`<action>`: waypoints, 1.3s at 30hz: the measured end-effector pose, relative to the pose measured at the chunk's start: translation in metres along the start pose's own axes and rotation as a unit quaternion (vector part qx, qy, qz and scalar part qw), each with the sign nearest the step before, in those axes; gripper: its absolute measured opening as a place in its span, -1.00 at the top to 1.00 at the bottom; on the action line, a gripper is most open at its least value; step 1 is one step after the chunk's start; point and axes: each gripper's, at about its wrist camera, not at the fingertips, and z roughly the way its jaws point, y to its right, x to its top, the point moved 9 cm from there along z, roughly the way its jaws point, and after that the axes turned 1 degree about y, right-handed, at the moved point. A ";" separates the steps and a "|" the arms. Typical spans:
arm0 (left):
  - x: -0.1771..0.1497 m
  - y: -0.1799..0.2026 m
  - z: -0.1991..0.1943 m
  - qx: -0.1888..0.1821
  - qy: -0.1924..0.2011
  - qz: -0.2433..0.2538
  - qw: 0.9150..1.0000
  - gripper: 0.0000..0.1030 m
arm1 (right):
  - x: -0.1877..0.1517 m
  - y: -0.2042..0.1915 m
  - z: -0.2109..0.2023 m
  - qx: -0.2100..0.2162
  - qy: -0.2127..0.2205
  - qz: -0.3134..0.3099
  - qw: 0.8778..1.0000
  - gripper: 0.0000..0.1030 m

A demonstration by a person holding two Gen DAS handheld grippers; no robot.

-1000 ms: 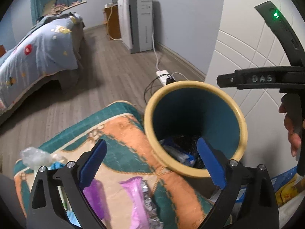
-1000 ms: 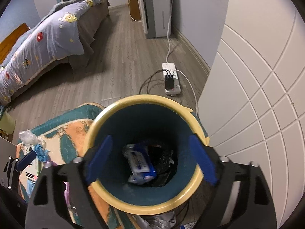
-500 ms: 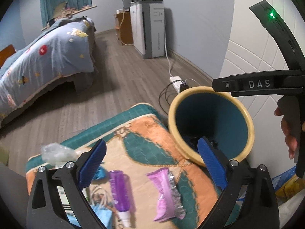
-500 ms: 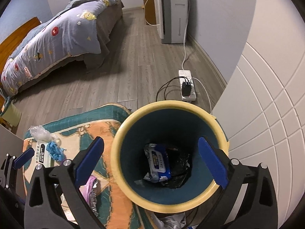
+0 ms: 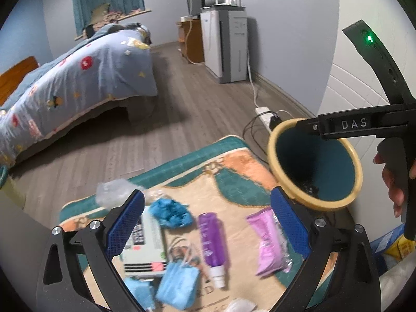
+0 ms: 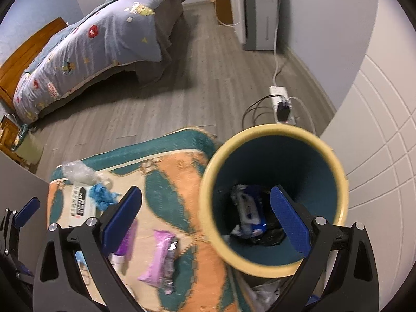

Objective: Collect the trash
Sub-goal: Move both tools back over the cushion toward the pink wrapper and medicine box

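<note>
Both tools are in play over the patterned rug [image 5: 234, 161], a soft woven mat in teal, orange and cream lying on grey wood-plank floor. The left hand-held gripper [image 5: 206, 223] hovers with its blue textured pads spread wide and nothing between them; below it the litter is scattered: a slim purple spray bottle [image 5: 212, 241] lying on its side, a crinkly pink foil wrapper [image 5: 269, 244], a crumpled blue glove [image 5: 170, 212], a flat white wipes pack [image 5: 145, 247], folded blue face masks [image 5: 179, 283] and a wad of clear plastic film [image 5: 117, 192] at the rug's far edge. The right hand-held gripper [image 6: 205, 215] also stands fully open and empty, poised partly over the round trash bin [image 6: 335, 166], smooth, with a pale yellow rim and a deep teal inside. The bin stands at the rug's corner beside a white panelled wall, and down in it sits a blue-and-white wipes packet [image 6: 248, 210] on dark crumpled plastic. In the left view, fingers wrap the right tool's black handle [image 5: 395, 182].
</note>
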 end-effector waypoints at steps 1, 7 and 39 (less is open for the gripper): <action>-0.002 -0.005 -0.002 0.003 0.000 -0.002 1.000 -0.87 | -0.001 -0.005 0.001 0.002 -0.001 -0.002 1.000 -0.89; -0.013 -0.036 -0.011 0.018 -0.001 -0.017 1.000 -0.87 | -0.008 -0.034 0.006 0.006 -0.010 -0.019 1.000 -0.89; -0.107 -0.157 0.028 0.087 -0.121 -0.133 0.980 -0.87 | -0.091 -0.067 0.070 -0.020 -0.133 -0.028 0.991 -0.88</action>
